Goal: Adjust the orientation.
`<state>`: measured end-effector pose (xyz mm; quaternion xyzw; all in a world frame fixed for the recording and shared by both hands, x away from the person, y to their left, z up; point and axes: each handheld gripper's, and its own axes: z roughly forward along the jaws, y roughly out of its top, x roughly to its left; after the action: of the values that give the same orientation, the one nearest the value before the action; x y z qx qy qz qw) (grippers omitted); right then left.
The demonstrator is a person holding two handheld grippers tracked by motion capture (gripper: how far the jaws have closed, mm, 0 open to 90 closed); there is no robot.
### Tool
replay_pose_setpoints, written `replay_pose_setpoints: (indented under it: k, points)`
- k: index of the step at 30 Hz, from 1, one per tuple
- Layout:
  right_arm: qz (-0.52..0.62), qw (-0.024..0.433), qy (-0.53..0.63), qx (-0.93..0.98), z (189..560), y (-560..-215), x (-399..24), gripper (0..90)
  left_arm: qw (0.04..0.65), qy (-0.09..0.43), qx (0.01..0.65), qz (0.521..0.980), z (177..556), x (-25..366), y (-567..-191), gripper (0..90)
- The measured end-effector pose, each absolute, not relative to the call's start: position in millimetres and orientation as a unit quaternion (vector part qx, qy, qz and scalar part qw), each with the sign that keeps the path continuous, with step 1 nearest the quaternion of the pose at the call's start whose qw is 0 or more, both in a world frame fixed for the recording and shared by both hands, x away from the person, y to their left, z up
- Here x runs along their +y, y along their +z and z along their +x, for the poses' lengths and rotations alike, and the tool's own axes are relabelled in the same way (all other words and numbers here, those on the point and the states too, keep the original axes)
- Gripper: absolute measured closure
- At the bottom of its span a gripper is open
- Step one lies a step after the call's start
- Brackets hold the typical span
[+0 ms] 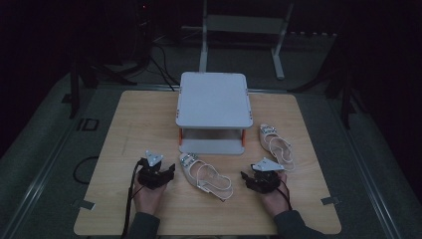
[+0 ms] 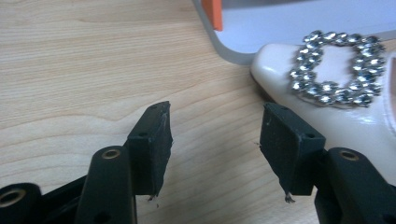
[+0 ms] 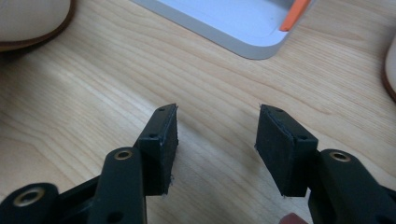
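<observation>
Wooden table (image 1: 149,114) bears two shoes (image 1: 206,175) between parted, empty claws (image 1: 171,172).

Dim room, one pale wooden table (image 1: 149,124) lit against the dark

The table stands on a grey floor (image 1: 45,139) — its far reaches fade to near black. Behind it rises a light metal frame (image 1: 244,30) on two legs, with dark cables (image 1: 154,59) trailing across the floor at the left and dark stands (image 1: 74,84) at either side — tape marks the table's near corners.
</observation>
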<state>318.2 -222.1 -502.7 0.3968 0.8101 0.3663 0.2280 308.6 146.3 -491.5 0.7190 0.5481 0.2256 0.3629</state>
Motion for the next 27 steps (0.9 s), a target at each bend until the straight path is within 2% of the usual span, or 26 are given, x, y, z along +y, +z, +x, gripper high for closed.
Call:
replay_pose_setpoints:
  k: [18,24,27]
  points:
    - [0.405,0.225,0.366,0.807,319.6,-502.5,-224.7,45.5,0.377,0.212,0.545,0.718,305.9,137.9,-480.8,42.3]
    - [0.406,0.226,0.365,0.807,319.8,-502.7,-225.6,44.9,0.382,0.213,0.532,0.725,303.5,124.1,-471.6,35.5]
    - [0.406,0.226,0.364,0.807,319.9,-502.7,-225.7,44.7,0.384,0.201,0.517,0.738,305.9,112.2,-470.2,27.1]
